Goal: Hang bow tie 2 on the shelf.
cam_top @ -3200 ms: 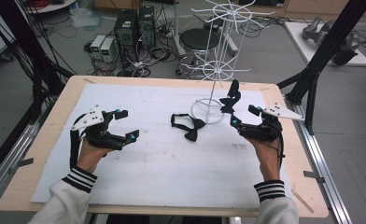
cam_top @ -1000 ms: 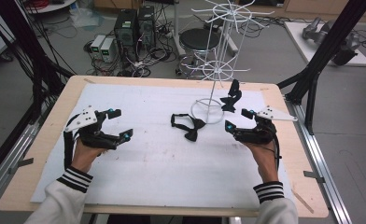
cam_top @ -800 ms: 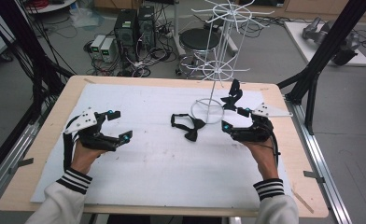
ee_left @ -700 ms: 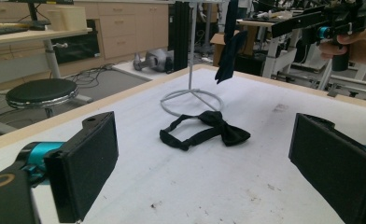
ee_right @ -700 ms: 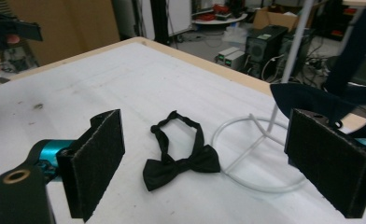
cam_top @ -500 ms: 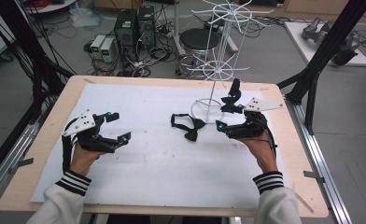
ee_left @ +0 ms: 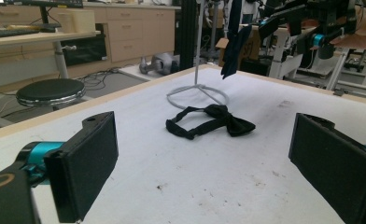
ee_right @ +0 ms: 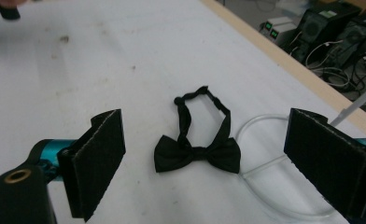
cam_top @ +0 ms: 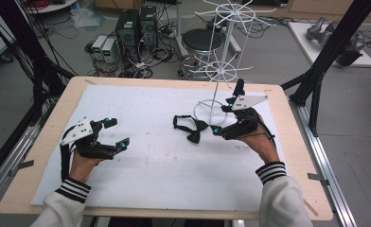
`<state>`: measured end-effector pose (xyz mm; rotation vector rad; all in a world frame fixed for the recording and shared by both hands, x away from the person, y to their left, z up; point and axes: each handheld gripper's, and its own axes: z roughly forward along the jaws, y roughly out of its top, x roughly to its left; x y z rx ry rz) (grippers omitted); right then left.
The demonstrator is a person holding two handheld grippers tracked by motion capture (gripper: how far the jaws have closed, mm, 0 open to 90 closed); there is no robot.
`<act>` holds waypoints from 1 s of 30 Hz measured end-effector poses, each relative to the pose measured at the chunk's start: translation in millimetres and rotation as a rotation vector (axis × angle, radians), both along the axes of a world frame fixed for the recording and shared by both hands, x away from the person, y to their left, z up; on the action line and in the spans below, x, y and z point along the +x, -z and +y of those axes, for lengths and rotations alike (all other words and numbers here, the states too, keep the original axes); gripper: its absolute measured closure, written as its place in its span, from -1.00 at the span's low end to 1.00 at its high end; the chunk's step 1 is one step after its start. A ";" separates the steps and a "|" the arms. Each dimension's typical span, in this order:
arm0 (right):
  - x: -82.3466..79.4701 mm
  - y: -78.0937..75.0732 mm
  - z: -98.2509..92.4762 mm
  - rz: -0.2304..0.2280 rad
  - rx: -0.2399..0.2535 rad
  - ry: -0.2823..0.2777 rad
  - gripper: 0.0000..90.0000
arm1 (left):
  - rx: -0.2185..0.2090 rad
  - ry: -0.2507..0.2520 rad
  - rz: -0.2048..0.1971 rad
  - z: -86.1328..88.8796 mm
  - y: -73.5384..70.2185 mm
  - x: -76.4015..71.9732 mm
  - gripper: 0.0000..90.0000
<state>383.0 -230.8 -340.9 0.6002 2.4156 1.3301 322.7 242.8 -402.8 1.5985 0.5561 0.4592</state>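
A black bow tie point(cam_top: 191, 128) lies flat with its strap looped on the white mat point(cam_top: 145, 165), just left of the base ring of a white wire stand point(cam_top: 211, 111). My right gripper point(cam_top: 222, 116) hovers open right beside it, on the stand side. In the right gripper view the bow tie point(ee_right: 197, 152) lies ahead between the wide-apart pads point(ee_right: 99, 161) of the right gripper point(ee_right: 204, 179), untouched. A second dark bow tie point(cam_top: 239, 88) hangs on the stand. My left gripper point(cam_top: 117, 133) is open and empty at the mat's left; its view shows the bow tie point(ee_left: 210, 123) well ahead.
The stand's tall pole and wire arms point(cam_top: 224, 42) rise at the back right of the table. The wooden table edge point(cam_top: 174, 83) borders the mat. On the floor beyond are computers point(cam_top: 136, 23), a stool point(cam_top: 203, 41) and black frame posts point(cam_top: 325, 61).
My right gripper has moved left and slightly up, closer to the lying bow tie, with its jaws still wide. The left gripper has barely shifted.
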 end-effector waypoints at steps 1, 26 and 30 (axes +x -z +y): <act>1.2 0.3 2.0 0.003 -0.021 -0.011 -0.74 | -0.002 0.000 -0.003 0.4 0.4 -0.5 -0.81; 36.4 14.3 53.9 -0.005 -0.327 -0.332 -0.73 | 0.030 -0.031 -0.031 2.2 8.4 -8.3 -0.81; 41.8 19.5 57.9 0.007 -0.327 -0.352 -0.69 | 0.026 -0.032 -0.024 3.1 8.3 -8.9 -0.81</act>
